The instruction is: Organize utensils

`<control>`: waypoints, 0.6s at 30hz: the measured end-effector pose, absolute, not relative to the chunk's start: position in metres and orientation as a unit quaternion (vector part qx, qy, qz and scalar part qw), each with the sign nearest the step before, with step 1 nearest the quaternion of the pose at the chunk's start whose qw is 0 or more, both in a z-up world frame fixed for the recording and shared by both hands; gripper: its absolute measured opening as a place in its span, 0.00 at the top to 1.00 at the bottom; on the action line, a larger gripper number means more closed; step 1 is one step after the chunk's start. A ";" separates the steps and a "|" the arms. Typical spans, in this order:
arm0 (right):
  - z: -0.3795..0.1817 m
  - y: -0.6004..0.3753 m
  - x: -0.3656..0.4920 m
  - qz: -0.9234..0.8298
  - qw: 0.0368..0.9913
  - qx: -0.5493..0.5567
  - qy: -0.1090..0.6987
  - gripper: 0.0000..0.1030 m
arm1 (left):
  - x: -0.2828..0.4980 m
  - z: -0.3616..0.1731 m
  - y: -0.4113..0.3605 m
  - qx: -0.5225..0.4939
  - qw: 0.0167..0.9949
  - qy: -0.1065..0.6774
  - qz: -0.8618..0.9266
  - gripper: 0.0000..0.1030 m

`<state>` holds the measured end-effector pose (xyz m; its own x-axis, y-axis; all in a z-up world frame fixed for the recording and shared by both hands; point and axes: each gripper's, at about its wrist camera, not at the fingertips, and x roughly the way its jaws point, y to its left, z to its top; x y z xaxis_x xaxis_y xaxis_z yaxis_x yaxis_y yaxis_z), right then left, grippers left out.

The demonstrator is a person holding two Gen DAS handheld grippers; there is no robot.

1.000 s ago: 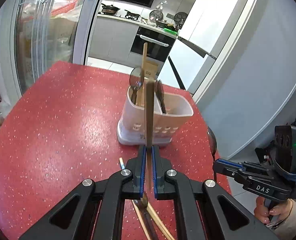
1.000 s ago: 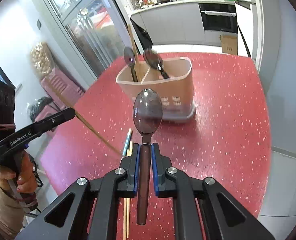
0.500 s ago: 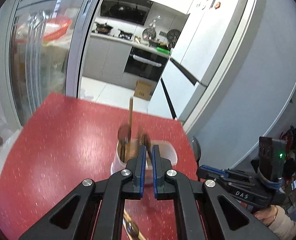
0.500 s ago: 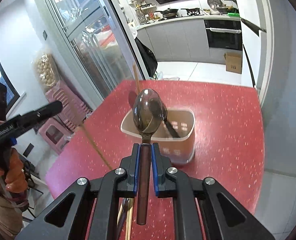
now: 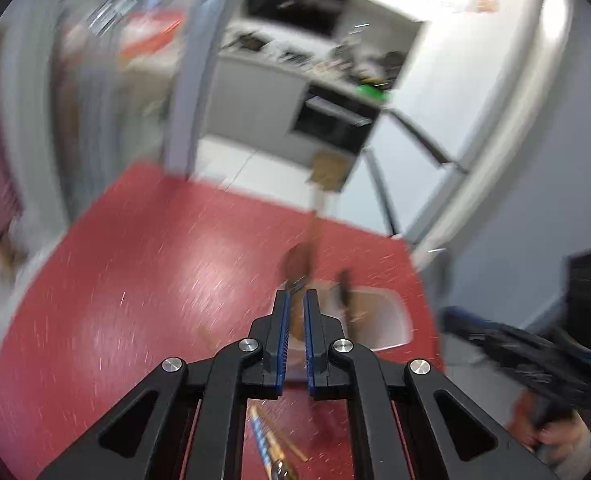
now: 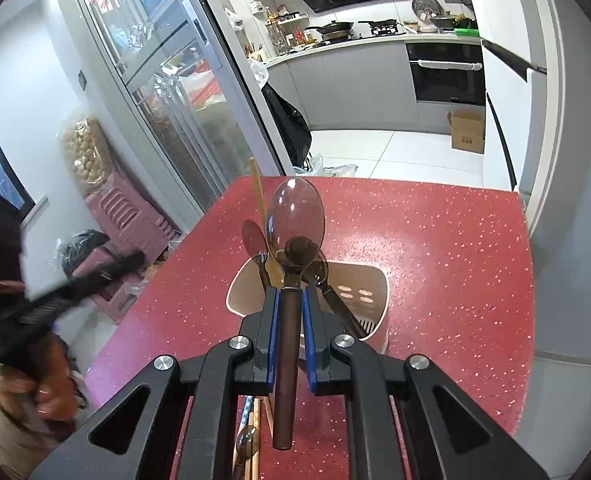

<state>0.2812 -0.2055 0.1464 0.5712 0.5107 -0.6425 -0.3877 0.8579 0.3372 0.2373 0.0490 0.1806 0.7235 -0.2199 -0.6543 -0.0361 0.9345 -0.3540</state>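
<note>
We begin at our right gripper (image 6: 291, 292), whose blue-lined jaws are clamped on the dark brown handle of a translucent smoky-brown plastic spoon (image 6: 294, 222). We carry it bowl-forward with the handle running back between the fingers, a hold that we judge keeps the long spoon from swinging and lets us tip the handle end down into the holder. The spoon hangs above the near rim of the beige rectangular plastic utensil caddy (image 6: 369, 292), which stands on the red speckled table (image 6: 435, 248).

Our left gripper (image 5: 294, 300) has its jaws drawn narrow, a slim gap showing between the blue pads; that view is badly smeared by motion, and we can make out nothing gripped between them. It points towards the same caddy from the other side.

Inside the caddy, on the side towards our left hand, a pale wooden chopstick (image 6: 257, 196) stands tallest, with a small dark brown spoon (image 6: 254, 236) leaning beside it. Another dark spoon (image 6: 327, 280) slants across towards the perforated part of the caddy. Whether a divider separates them we cannot tell.

On the table below the right gripper lie the utensils yet to be sorted: a blue patterned chopstick (image 6: 247, 412), plain wooden chopsticks (image 6: 255, 432) just beside it, and one more smoky spoon (image 6: 247, 440)
</note>
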 end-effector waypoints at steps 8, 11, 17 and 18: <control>0.130 -0.212 0.268 0.267 0.874 0.080 0.398 0.88 | 0.256 0.054 0.077 -0.235 0.833 0.499 0.033 0.00; 0.123 -0.218 0.264 0.269 0.869 0.086 0.406 0.88 | 0.263 0.020 0.072 -0.236 0.817 0.524 0.040 0.00; 0.112 -0.230 0.261 0.265 0.865 0.098 0.416 0.88 | 0.281 -0.017 0.059 -0.186 0.807 0.555 0.081 0.00; 0.111 -0.232 0.261 0.264 0.864 0.100 0.417 0.88 | 0.284 -0.021 0.055 -0.175 0.807 0.558 0.081 0.00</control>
<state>0.2606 -0.2319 0.1107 0.5129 0.5398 -0.6674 -0.3727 0.8405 0.3934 0.2842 0.0552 -0.0208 0.3641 -0.0641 -0.9291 -0.3268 0.9254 -0.1919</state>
